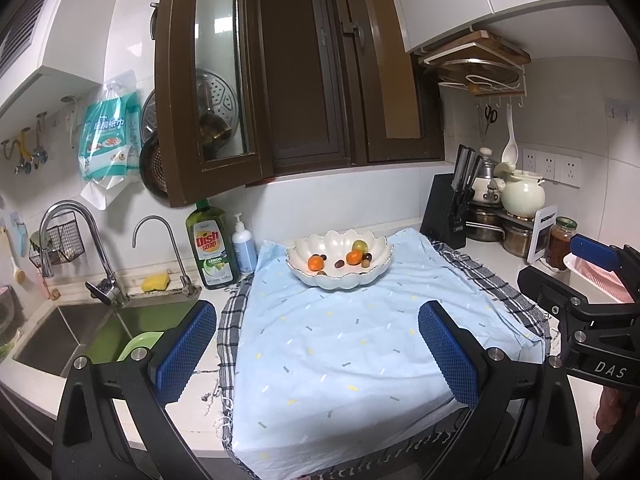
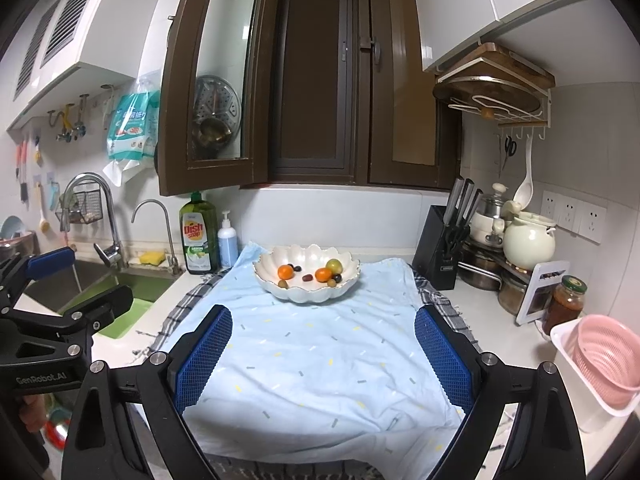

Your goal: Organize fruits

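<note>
A white scalloped bowl point(image 1: 376, 248) stands at the far edge of a light blue cloth point(image 1: 352, 344). In it lie two small oranges point(image 1: 316, 262), a green fruit point(image 1: 359, 245) and several small dark fruits point(image 1: 339, 264). My left gripper point(image 1: 318, 344) is open and empty, above the cloth's near part, well short of the bowl. In the right wrist view the bowl point(image 2: 272, 258) holds the same oranges point(image 2: 285, 271) and green fruit point(image 2: 334, 266). My right gripper point(image 2: 323, 356) is open and empty, also short of the bowl.
A sink point(image 1: 92, 332) with faucets point(image 1: 72, 216) and a green basin lies left. Dish soap point(image 1: 210, 244) and a pump bottle point(image 1: 244, 250) stand behind the cloth. A knife block point(image 2: 438, 248), pots, a jar point(image 2: 568, 304) and a pink colander point(image 2: 604, 356) crowd the right.
</note>
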Tool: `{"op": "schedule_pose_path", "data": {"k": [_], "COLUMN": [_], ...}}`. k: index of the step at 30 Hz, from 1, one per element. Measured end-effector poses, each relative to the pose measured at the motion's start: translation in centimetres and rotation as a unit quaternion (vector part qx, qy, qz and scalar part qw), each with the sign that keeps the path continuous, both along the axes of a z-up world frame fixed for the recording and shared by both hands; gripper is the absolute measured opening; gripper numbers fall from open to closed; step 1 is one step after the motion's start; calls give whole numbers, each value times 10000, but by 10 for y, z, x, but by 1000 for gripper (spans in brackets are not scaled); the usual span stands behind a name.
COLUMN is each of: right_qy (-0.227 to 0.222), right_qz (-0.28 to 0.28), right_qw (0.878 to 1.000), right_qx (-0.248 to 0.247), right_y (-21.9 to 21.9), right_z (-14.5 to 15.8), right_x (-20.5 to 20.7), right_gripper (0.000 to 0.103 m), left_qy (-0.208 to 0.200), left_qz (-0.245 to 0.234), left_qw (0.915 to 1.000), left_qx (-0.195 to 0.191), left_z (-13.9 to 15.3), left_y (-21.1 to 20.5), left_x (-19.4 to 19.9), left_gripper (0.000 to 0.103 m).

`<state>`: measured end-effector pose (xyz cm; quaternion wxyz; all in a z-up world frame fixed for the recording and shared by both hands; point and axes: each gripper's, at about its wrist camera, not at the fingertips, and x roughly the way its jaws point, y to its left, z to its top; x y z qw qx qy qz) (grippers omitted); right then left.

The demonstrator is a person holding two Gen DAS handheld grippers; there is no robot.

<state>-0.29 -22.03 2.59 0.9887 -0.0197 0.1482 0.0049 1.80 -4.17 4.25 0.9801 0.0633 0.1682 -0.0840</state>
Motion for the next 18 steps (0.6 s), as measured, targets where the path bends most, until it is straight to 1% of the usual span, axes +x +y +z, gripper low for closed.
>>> {"op": "schedule_pose_path", "data": {"k": [18], "right_qy": [-27], "right_qz": [-40], "right_qw": [10000], "right_qx": [5], "right_y": [1], "right_z": [2], "right_x": [-2], "right_gripper": [94], "left_qy": [97], "left_qz": [27], "left_qw": [9999], "left_qx": [-31], "left_z": [2], "left_y": [-1], "left_x": [3], "left_gripper": [103]}}
